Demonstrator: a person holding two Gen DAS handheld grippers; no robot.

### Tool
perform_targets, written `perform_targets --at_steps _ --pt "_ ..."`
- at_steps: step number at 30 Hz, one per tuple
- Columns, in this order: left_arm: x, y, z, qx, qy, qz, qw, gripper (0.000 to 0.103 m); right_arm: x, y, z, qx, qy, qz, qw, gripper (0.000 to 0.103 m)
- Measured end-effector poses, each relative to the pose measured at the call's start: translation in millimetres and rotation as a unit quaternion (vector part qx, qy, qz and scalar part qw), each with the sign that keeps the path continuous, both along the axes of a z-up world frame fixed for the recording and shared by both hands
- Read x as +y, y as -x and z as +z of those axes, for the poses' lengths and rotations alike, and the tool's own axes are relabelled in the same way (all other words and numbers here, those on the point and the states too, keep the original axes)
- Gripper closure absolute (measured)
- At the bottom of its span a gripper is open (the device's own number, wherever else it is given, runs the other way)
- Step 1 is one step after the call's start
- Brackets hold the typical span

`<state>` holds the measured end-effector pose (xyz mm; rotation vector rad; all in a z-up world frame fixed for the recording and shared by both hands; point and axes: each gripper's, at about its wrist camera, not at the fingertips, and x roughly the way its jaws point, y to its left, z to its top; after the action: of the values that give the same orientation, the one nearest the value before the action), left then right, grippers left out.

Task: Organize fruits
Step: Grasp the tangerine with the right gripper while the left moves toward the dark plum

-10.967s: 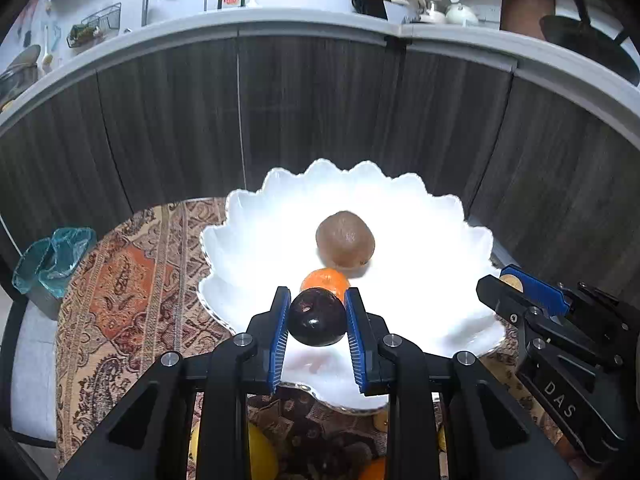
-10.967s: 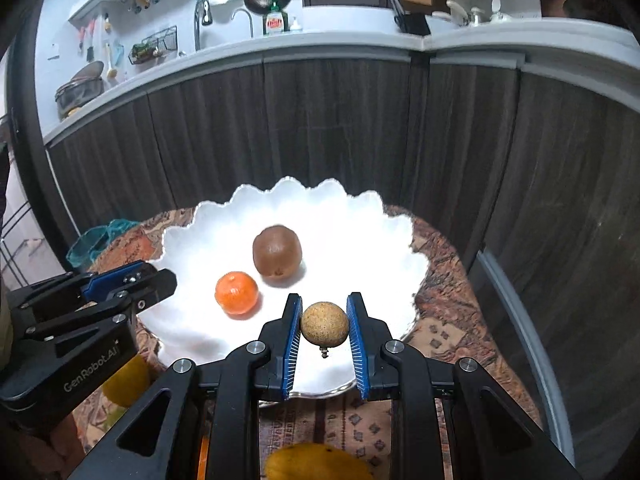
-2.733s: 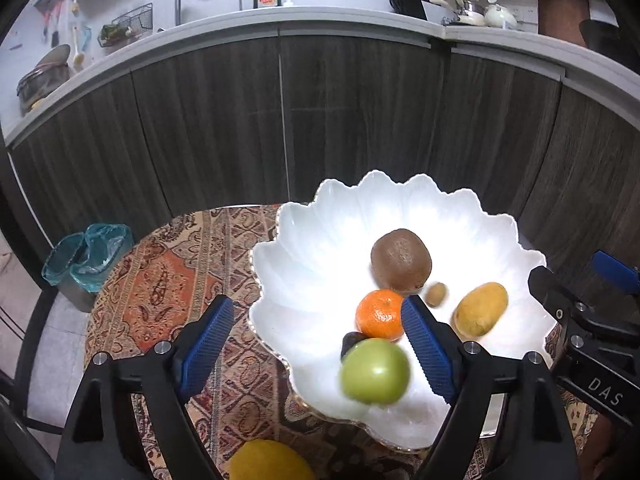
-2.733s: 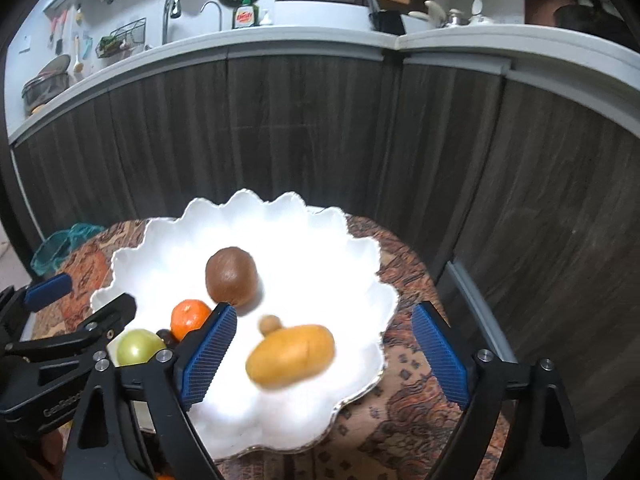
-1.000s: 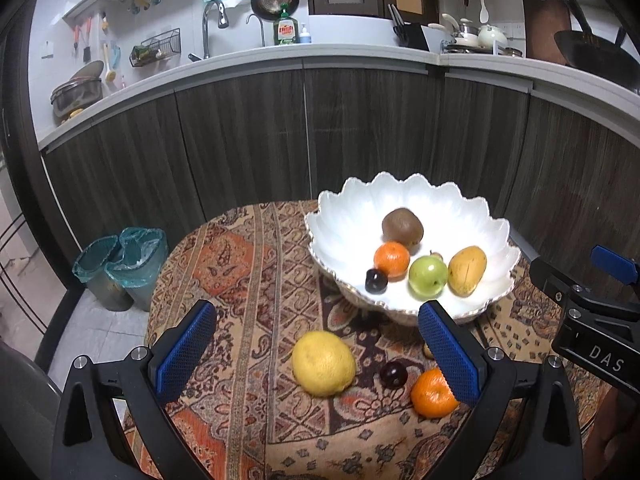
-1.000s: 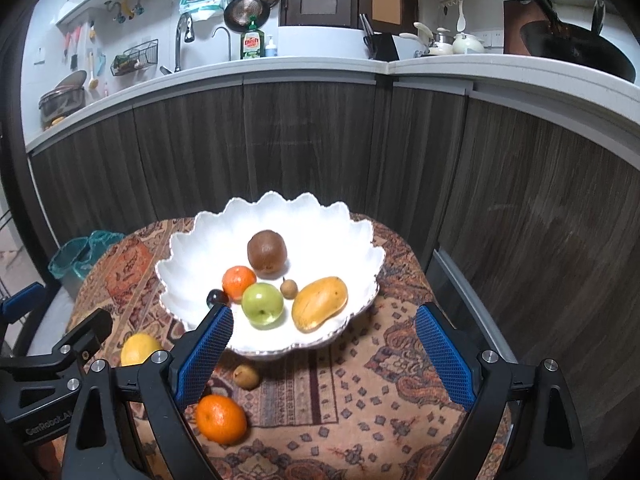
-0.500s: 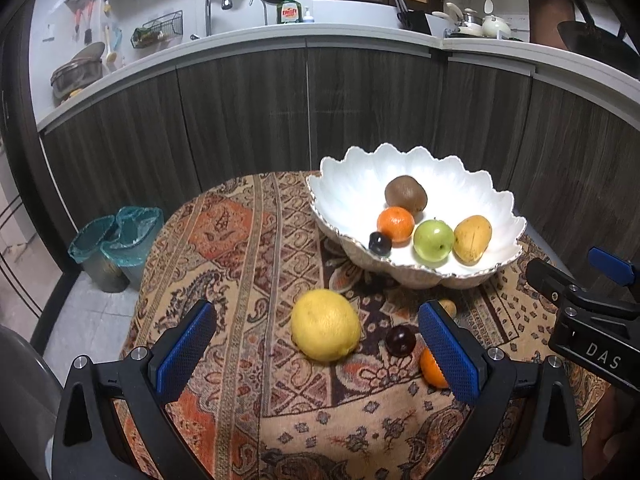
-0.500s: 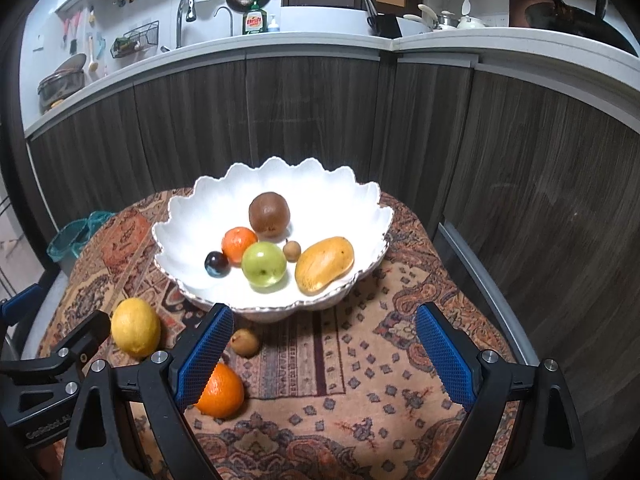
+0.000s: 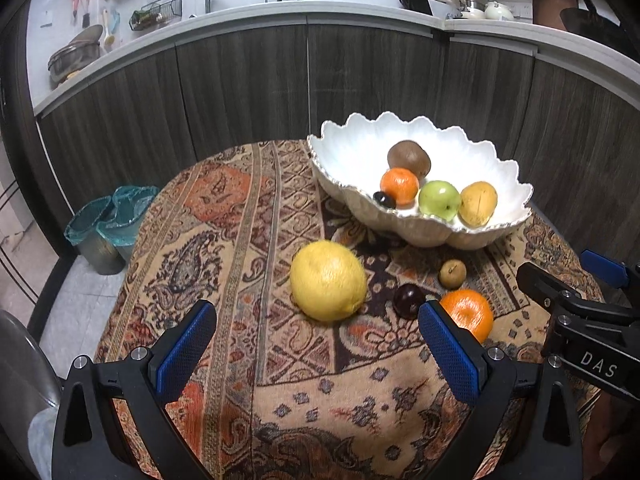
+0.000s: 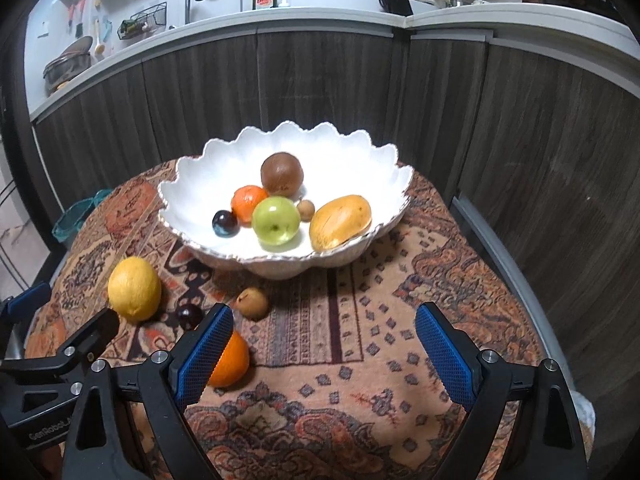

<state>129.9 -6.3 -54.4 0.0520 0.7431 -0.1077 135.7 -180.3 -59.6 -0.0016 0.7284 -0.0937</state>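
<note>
Left gripper: hanging over the patterned cloth at the bottom of the left wrist frame, blue pads spread wide, pinching nothing.
Right gripper: hanging low in the right wrist frame, blue pads standing far apart, holding nothing; also showing at the right edge of the left wrist frame.
White bowl: sitting on the cloth in the middle of the right wrist frame, scalloped rim, dark cabinets behind.
In the bowl: brown round fruit lying at the back; small orange and green apple touching each other in front of it; dark plum resting left of the apple; mango leaning at the right side; small tan fruit sitting between apple and mango.
On the cloth, lower left of the right wrist frame: big yellow citrus lying well left of the bowl; second dark plum just beside it; small brown fruit sitting near the bowl's foot; loose orange showing partly behind the left pad of the right gripper.
Same loose fruits in the left wrist frame: citrus lying in the centre, the plum and the orange just beside the gripper's right pad.
Bins: standing on the floor at the left edge, lined with teal bags.
</note>
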Motion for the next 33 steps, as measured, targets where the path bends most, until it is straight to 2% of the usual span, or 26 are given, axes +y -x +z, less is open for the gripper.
perform_targets --at_steps 10,21,26,28,30,33 --pt "24.4 5.7 -20.9 0.020 0.001 0.025 0.9995 0.000 24.6 -2.7 -25.9 0.030 -0.005 0.033 0.999 0.010" --pt "50.6 3.2 -31.6 0.026 0.010 0.057 0.9980 0.000 58.5 -15.4 -38.4 0.044 0.012 0.063 0.997 0.011" --pt "53.0 2.7 -33.8 0.030 0.015 0.057 0.9978 0.000 60.5 -22.2 -47.2 0.059 0.009 0.065 0.996 0.026" --pt "53.1 2.8 -34.0 0.031 0.015 0.058 0.9977 0.000 60.0 -25.2 -51.7 0.067 0.005 0.065 0.996 0.033" --pt "52.9 1.7 -34.3 0.033 0.015 0.058 0.9977 0.000 59.2 -28.2 -55.7 0.076 -0.003 0.067 0.995 0.044" --pt "51.9 1.1 -34.3 0.035 0.016 0.058 0.9976 0.000 59.6 -29.2 -57.9 0.080 -0.013 0.075 0.994 0.053"
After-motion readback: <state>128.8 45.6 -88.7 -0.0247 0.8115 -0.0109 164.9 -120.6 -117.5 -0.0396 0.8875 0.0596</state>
